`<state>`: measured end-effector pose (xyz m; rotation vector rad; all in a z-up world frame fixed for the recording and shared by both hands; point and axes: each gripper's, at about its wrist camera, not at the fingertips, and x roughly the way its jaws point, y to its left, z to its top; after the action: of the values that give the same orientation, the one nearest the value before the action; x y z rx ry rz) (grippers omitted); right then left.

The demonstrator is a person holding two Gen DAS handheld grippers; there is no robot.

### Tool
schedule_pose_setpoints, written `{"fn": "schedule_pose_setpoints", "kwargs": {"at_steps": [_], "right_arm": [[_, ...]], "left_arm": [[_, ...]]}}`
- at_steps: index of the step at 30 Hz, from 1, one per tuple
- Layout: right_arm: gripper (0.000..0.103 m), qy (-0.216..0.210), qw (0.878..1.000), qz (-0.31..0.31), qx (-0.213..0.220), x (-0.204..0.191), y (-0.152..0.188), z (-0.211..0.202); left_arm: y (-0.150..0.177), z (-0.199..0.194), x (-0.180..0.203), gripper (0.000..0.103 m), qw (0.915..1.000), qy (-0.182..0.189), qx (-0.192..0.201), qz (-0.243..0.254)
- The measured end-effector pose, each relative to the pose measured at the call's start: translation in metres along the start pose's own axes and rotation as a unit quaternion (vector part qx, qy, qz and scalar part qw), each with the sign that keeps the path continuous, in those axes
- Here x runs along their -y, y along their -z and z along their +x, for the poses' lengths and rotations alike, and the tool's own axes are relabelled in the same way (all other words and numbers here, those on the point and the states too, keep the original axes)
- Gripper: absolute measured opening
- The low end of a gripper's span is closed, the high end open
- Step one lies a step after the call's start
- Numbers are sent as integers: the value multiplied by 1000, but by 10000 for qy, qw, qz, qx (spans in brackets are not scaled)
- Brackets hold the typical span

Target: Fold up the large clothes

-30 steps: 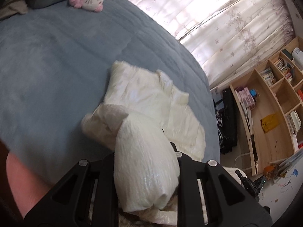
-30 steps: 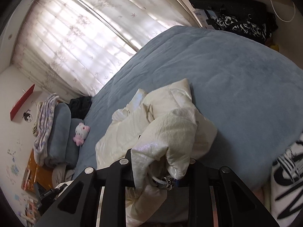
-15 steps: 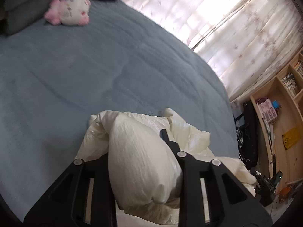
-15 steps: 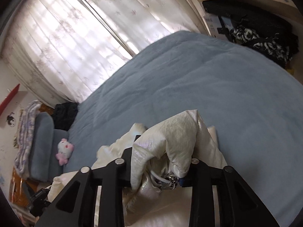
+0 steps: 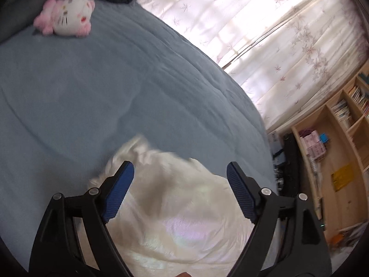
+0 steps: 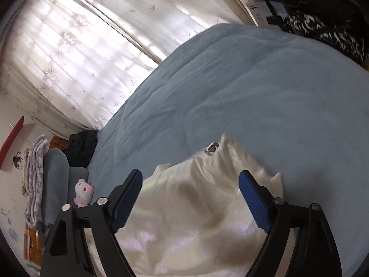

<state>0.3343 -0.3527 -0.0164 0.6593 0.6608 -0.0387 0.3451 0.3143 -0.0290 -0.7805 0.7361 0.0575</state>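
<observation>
A cream-white puffy jacket (image 5: 184,217) lies on the blue-grey bed cover (image 5: 92,97), blurred by motion. My left gripper (image 5: 180,177) hovers over it, jaws opening wide, blue pads (image 5: 117,191) clear of the cloth. In the right wrist view the same jacket (image 6: 198,214) lies below my right gripper (image 6: 191,184), whose jaws are also opening, pads (image 6: 253,200) off the fabric. A metal zipper pull (image 6: 211,149) shows at the jacket's far edge.
A pink-and-white plush toy (image 5: 66,18) rests near grey pillows (image 6: 54,184) at the bed's head. Floral curtains (image 5: 265,34) cover the window. Wooden shelves (image 5: 334,150) with books and boxes stand by the bed; dark clothes (image 6: 322,27) are piled beside it.
Both grippers went from shut on bunches of the jacket to wide open, dropping it onto the bed. Both moved forward over the bed with the folded part.
</observation>
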Motion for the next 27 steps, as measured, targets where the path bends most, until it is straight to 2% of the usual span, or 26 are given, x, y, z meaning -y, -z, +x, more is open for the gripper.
{"fn": "schedule_pose_setpoints", "kwargs": {"at_steps": [4,9,14,15,16,17,18,20,21,24,26,27], "right_arm": [[95,325,9990,-305,-3,24,3,3],[95,470,9968,-276,-580,55,10,45],[93,327,9945,-223,-966,65,22,81],[89,338,9945,-322,-943,62,24,85],[77,385,9939,-515,-894,56,26,87],[56,421,9925,-721,-889,48,33,84],[34,487,9907,-933,-865,41,35,85],[24,697,9875,-1287,-588,29,35,82],[21,761,9870,-1369,-360,24,35,78],[21,1078,9843,-1397,44,15,36,76],[21,1464,9778,-1502,-53,14,41,97],[21,1632,9737,-1588,-99,13,45,106]], "left_arm": [[-1,20,-16,81,9980,-289,-326,464],[14,64,-49,81,9900,-479,-1065,788],[20,93,-61,80,9877,-604,-1172,842],[21,95,-60,69,9878,-661,-1117,860],[21,97,-55,60,9867,-795,-1021,986],[28,94,-48,38,9847,-906,-967,1130],[30,94,-41,25,9816,-1097,-847,1312],[32,89,-30,16,9776,-1371,-522,1509],[32,86,-25,15,9770,-1454,-338,1523],[33,91,-20,15,9724,-1840,-92,1433],[38,109,-27,15,9621,-2354,-75,1373],[42,117,-32,15,9543,-2643,-39,1392]]}}
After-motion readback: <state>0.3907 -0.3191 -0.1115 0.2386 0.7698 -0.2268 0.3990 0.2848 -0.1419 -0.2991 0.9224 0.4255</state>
